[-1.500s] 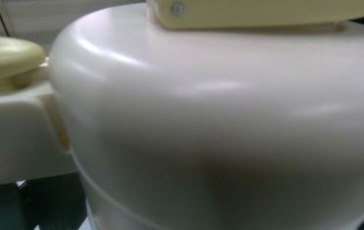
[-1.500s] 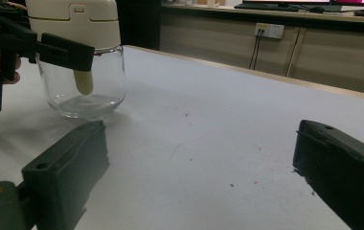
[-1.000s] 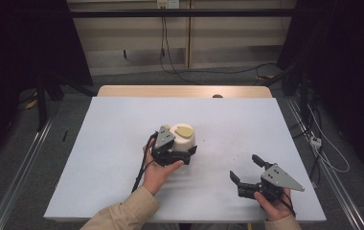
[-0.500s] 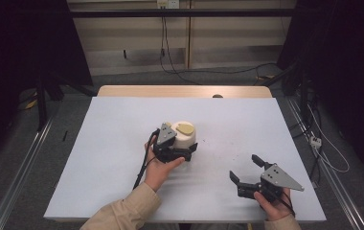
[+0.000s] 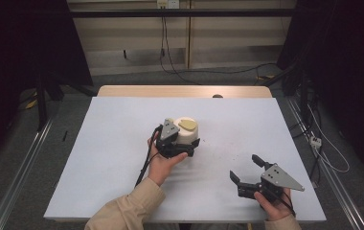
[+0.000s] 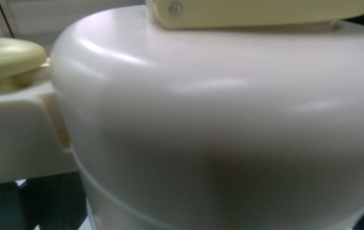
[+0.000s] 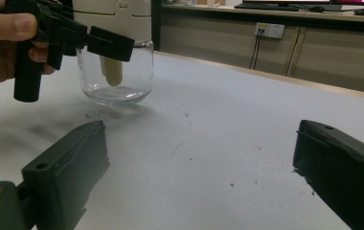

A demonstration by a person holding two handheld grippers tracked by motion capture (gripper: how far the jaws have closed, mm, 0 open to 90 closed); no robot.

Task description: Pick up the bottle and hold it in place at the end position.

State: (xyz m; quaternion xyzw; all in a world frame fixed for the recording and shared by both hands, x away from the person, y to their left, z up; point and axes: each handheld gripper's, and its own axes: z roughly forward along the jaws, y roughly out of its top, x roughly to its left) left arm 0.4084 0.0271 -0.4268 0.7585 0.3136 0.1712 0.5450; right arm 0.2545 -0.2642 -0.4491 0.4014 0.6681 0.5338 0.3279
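Right, my left gripper (image 5: 184,146) is clamped around the jar (image 5: 186,137), and my right gripper (image 5: 248,170) idles wide open.

From my left gripper's own view the cream lid (image 6: 218,110) sits pressed up close, with its pale yellow handle (image 6: 261,12) on top; in the right gripper view the jaws grip just under that lid, on the clear glass body (image 7: 115,72). The jar stands upright near the middle of the white worktop (image 5: 113,143). My right gripper holds nothing, jaws spread far apart, hovering low over the worktop's near right corner, well apart from the jar.
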